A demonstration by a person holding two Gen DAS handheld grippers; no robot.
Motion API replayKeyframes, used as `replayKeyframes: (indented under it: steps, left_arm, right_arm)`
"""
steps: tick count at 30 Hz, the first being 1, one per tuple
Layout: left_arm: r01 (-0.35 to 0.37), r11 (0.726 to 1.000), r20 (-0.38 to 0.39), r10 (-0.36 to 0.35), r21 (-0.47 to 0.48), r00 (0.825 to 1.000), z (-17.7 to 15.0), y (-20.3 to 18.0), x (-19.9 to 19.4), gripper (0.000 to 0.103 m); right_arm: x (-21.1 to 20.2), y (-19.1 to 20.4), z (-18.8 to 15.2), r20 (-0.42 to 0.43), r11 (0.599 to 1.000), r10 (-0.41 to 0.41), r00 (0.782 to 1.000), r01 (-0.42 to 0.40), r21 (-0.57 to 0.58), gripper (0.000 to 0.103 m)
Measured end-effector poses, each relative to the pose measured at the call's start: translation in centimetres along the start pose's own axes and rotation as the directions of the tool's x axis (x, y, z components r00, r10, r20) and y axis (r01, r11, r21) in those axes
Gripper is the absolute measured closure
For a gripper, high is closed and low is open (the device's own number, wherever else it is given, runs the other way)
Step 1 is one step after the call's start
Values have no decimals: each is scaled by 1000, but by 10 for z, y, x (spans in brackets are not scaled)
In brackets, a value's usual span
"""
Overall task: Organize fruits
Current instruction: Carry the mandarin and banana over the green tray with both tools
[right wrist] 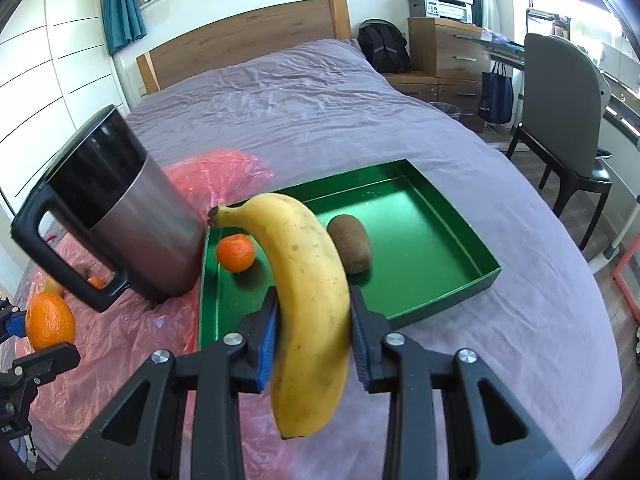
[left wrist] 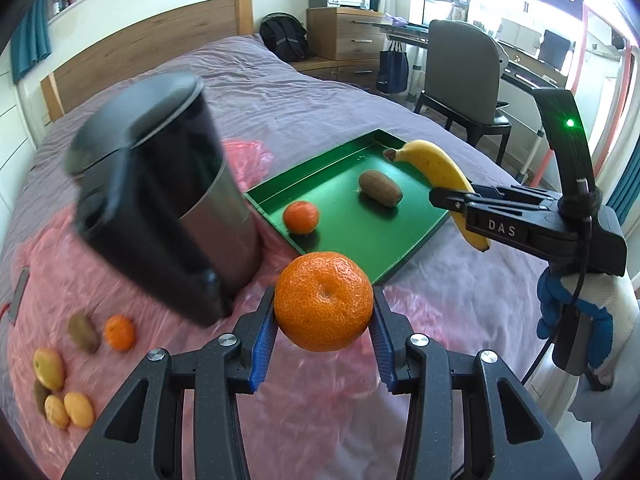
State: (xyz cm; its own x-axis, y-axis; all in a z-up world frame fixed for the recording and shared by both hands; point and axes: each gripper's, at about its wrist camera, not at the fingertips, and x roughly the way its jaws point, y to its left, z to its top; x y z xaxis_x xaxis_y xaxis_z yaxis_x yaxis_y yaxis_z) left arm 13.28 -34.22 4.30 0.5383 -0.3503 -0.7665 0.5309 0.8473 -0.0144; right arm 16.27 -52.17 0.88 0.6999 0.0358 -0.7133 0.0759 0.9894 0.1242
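Note:
My left gripper (left wrist: 323,312) is shut on an orange mandarin (left wrist: 323,300), held in the air just in front of the green tray (left wrist: 400,248). My right gripper (right wrist: 314,328) is shut on a yellow banana (right wrist: 308,304), which hangs over the tray's (right wrist: 440,248) near edge. In the left wrist view the right gripper (left wrist: 444,196) grips the banana (left wrist: 436,164) from the right, held by a gloved hand (left wrist: 580,320). Inside the tray lie a small mandarin (right wrist: 236,253) and a kiwi (right wrist: 352,248). The left-held mandarin (right wrist: 50,320) shows at the far left of the right wrist view.
A steel jug with a black handle (right wrist: 120,216) stands on pink plastic sheeting (left wrist: 120,360) just left of the tray. Several loose fruits, among them a kiwi (left wrist: 83,332) and a mandarin (left wrist: 119,332), lie on the sheeting. A chair (right wrist: 568,120) and desk stand beyond the bed's right edge.

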Motion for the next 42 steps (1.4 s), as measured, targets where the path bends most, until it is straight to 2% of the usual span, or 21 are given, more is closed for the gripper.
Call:
replayKeyframes:
  steps: [10,22,31,39,42]
  left_arm:
    - [45,998,-38,-43,41,998,35,-14,83,65]
    - [66,994,-39,-62,85,997,61,-24,143,65]
    - [88,994,-74,-83,60,994,55,-27,166,65]
    - [99,994,-118,-93,42,989,43,-28,184,65]
    - [92,994,-112,-86,55,990,39,-31,184,65]
  right_arm:
    - [78,-51,43,-8,997,-80,997,81,21,103]
    - [154,-86,83,-60,986,-169,984,169,-6,103]
    - [178,-90,68,-105,981,-194,975,193,-16,103]
    - [182,-94,63,-120,982,-190,975,190,-5,103]
    - [183,-95,62,-118,983,-183,976,185,3,103]
